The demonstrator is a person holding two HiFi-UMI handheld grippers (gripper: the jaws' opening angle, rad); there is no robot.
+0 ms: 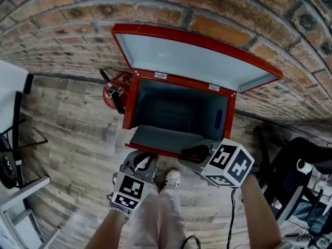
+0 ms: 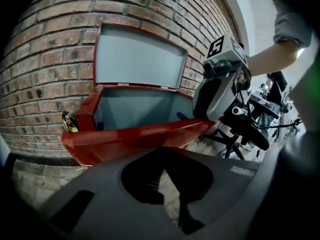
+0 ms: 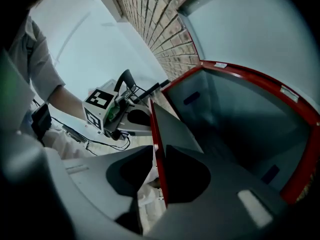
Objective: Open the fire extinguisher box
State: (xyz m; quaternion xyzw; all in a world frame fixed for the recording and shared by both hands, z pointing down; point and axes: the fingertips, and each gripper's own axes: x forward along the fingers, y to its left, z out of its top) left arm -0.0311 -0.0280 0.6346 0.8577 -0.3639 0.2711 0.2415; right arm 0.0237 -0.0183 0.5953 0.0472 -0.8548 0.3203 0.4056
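1. Fire extinguisher box (image 1: 130, 102) stands on the wooden floor (image 1: 72, 139) against the brick wall (image 1: 62, 35), its lid (image 1: 197, 58) raised and its front flap (image 1: 161, 139) folded down.
2. Right gripper (image 1: 194, 153) reaches forward from a bare forearm (image 1: 257, 211), jaws clamped on the flap's red edge (image 3: 156, 134).
3. Left gripper (image 1: 140, 162) hangs low just before the flap, jaws nearly together, with nothing between them.
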